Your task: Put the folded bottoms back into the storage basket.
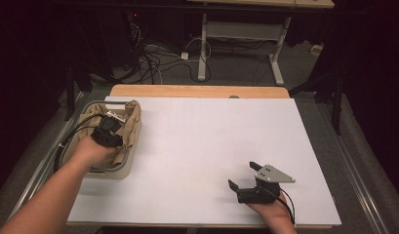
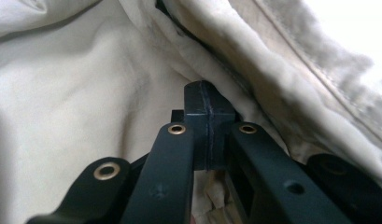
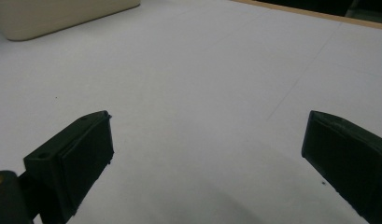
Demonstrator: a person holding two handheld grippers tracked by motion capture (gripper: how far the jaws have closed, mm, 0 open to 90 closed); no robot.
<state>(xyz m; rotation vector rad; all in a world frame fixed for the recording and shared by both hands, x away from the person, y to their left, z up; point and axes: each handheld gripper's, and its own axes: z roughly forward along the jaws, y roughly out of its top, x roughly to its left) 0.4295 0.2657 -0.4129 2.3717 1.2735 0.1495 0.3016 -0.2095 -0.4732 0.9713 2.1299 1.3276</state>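
Cloth point(image 1: 131, 122) of a beige colour is seen crumpled inside a basket point(image 1: 120, 168) that stands at the left edge of the white table point(image 1: 202, 146). The basket is used here as the landmark. Folds of the cloth are draped over the basket's far rim and down its right wall, and the grey rim is left bare along the near side.

The left gripper point(image 1: 108, 130) is lowered into the basket from its near side, with the person's left hand point(image 1: 92, 151) resting over the near rim. In the left gripper view, its jaws are seen pressed together, pad against pad, with the tips point(image 2: 209, 100) pushed against a fold of the cloth point(image 2: 76, 93). Whether any fabric is pinched between the pads cannot be told, since only a thin seam is visible where they meet. A stitched hem of the cloth is seen running diagonally beyond the tips.

The right gripper point(image 1: 242, 176) is held well to the right of the basket, low over the bare table near its front edge, in the person's right hand point(image 1: 270, 209). Its jaws are spread wide apart, with nothing between them. In the right gripper view, the two black pads point(image 3: 83, 154) are seen on either side of bare white table point(image 3: 202, 93), and a corner of the basket point(image 3: 53, 16) is seen far off at the upper left.
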